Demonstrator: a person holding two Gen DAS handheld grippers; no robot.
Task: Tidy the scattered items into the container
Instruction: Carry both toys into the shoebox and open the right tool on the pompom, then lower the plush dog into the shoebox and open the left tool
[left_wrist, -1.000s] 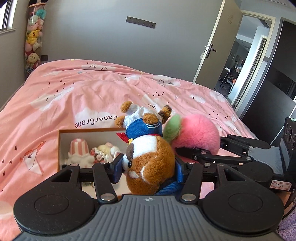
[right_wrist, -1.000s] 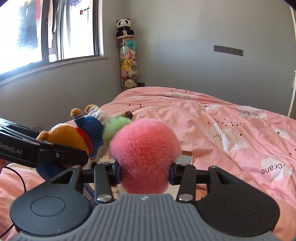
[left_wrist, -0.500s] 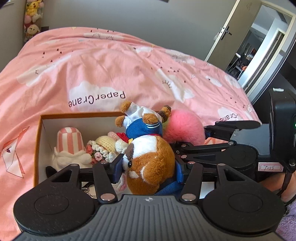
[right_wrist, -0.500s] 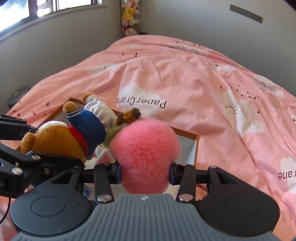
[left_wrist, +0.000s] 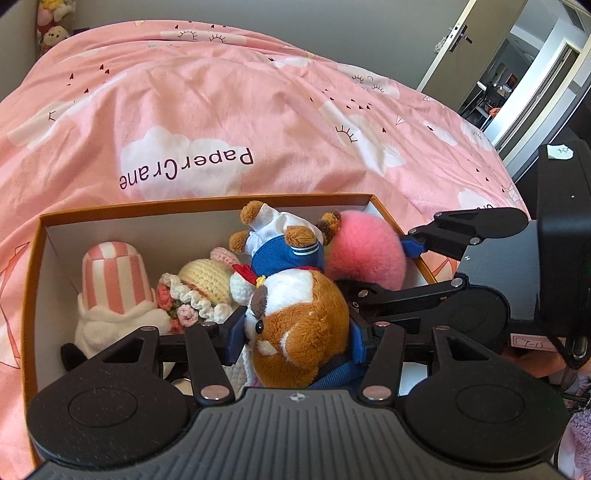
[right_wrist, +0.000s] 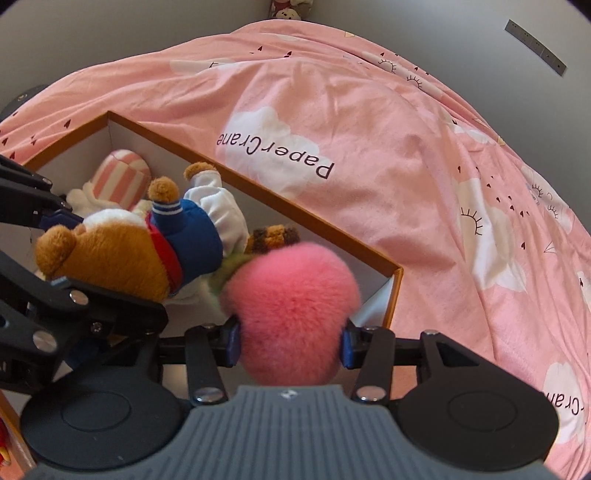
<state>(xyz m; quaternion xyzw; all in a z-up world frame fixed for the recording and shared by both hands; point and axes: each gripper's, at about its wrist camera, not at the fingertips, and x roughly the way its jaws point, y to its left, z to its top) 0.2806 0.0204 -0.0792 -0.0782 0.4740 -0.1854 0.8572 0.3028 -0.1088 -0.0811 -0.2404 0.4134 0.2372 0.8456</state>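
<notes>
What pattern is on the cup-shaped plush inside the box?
Pink and white vertical stripes on the cup-shaped plush, clearest in the left wrist view.

A bed fills most of both views, covered by a pink duvet (left_wrist: 229, 110) with white clouds and the words "PaperCrane". Behind it stands a plain grey wall (left_wrist: 332, 26). At the right, a light door (left_wrist: 476, 40) is open to another room. Daylight falls bright on the cover.

box (left_wrist: 207, 205) on bed (left_wrist: 258, 110) | bear (left_wrist: 295, 314) left of ball (left_wrist: 364, 251) | both over box
</notes>
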